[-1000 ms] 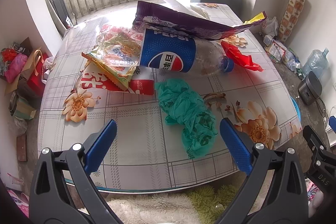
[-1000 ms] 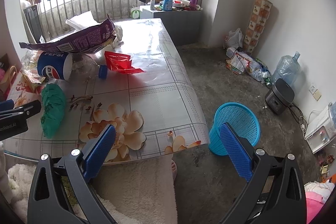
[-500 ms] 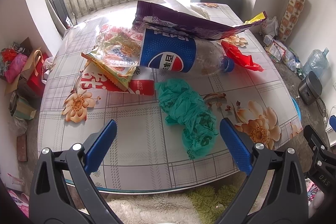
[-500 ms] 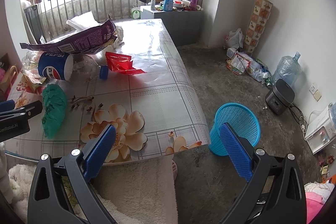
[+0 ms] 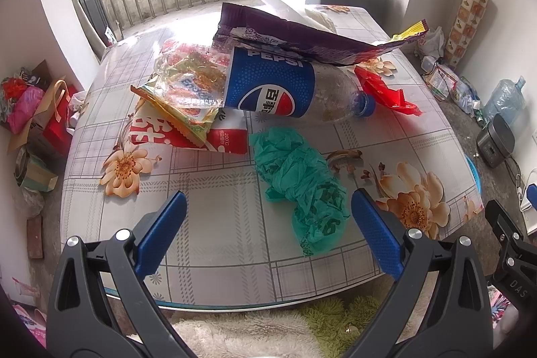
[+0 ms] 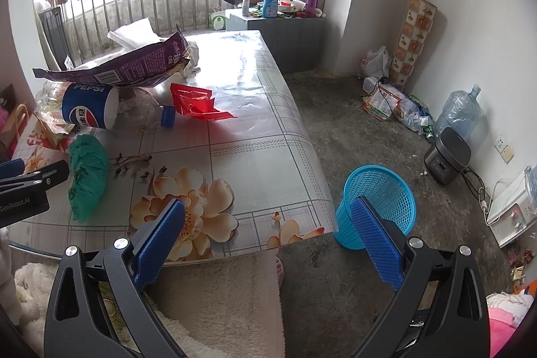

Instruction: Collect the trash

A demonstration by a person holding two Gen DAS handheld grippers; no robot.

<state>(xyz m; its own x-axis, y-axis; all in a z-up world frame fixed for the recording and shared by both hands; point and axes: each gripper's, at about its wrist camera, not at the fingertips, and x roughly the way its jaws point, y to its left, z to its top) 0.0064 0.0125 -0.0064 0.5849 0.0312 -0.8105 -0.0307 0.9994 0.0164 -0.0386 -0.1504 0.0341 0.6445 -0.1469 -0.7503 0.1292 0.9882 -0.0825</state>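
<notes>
Nothing on the table (image 5: 214, 244) has shifted since a second ago; both tongs have held station at its near edge, with only a slight drift of the right-hand view.

Table, floral checked cover: carries all the trash, heaped toward its far-left half; near-right corner bare.

Purple snack bag (image 5: 302, 36): largest piece, lying across the top of the heap toward the far edge.

Pepsi bottle (image 5: 285, 86): on its side, long axis left to right, blue cap pointing to the right edge, partly under the purple bag.

Clear and yellow wrappers (image 5: 188, 83): piled at the bottle's base end, over a red-and-white packet (image 5: 188, 136).

Green plastic bag (image 5: 302, 187): crumpled, nearest the near edge, long axis running from the bottle toward the near edge. It lies just ahead of the left gripper (image 5: 266, 235) and toward its right-hand finger; judged the likely first pick.

Red wrapper (image 6: 198, 103): beside the bottle cap, toward the right edge.

Blue basket (image 6: 379, 203): on the floor off the near-right corner, upright, apparently empty; nearer the right gripper (image 6: 268, 244).

Both tongs: spread wide, holding nothing.
</notes>
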